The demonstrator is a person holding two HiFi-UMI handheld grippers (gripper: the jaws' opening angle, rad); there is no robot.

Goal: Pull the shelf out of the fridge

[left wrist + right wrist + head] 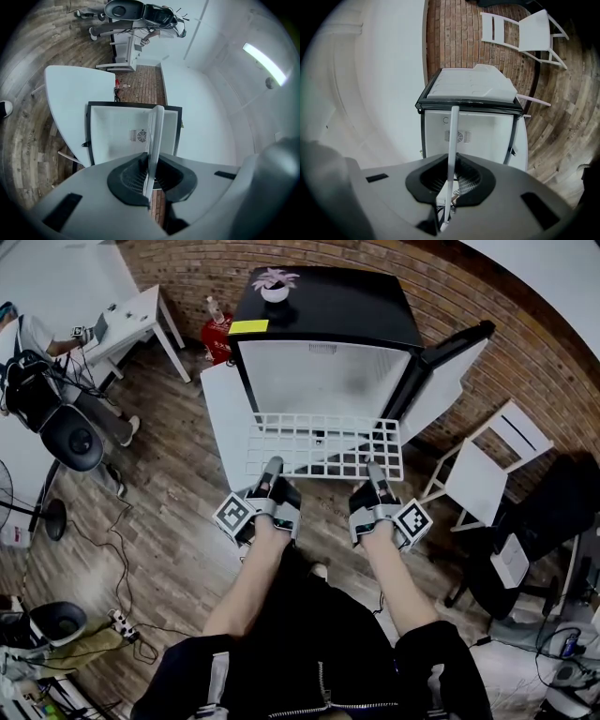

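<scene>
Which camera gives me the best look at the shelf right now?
The head view: the whole wire shelf shows from above, flat before the fridge, gripped by the left tongs and right tongs. Both gripper views show it only edge-on, a thin strip clamped between the jaws.

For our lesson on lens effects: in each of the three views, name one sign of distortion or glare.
Head view: the brick wall bows in a curve behind the fridge. Left gripper view: a strip light glares white; the corners go black. Right gripper view: the shelf edge at centre looks straight, while floor planks bend round the rim.
</scene>
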